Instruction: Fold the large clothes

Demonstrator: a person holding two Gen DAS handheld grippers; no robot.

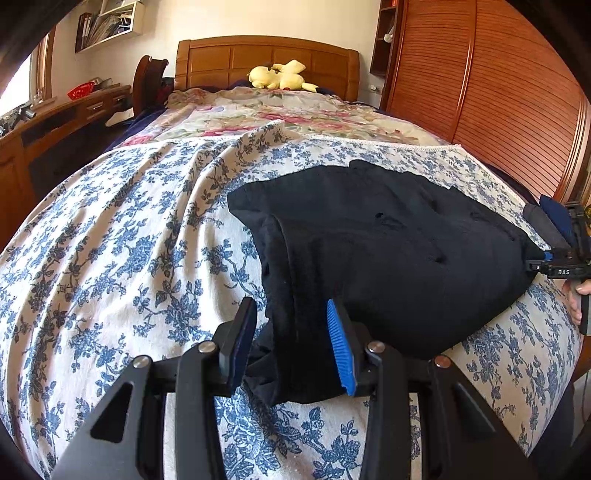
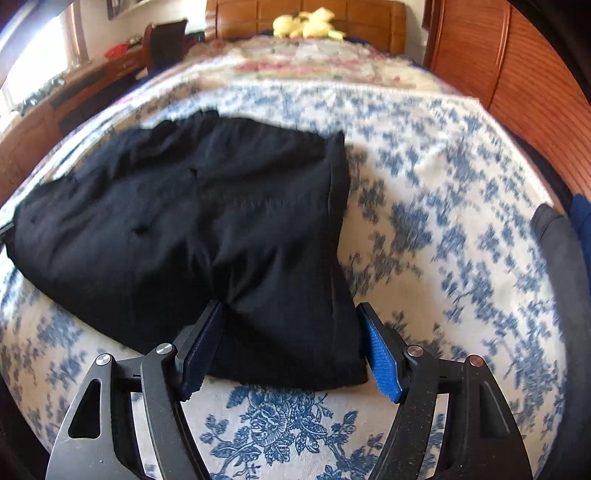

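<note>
Left tool (image 1: pixel 291 343) and right tool (image 2: pixel 291 347): jaws apart, each straddling a near corner of the black garment (image 1: pixel 388 240), none pinched. Garment lies part-folded on the bed (image 1: pixel 110 258). Soft, limp, light; likely best gripped at corner hems.

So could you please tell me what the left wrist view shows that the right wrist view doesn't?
Only the left wrist view shows the wall-mounted white bookshelf and the right gripper at the black fabric garment's far edge. Only the right wrist view shows that gripper's open jaws straddling the garment. Both show the yellow plush toy and blue floral bedspread.
</note>
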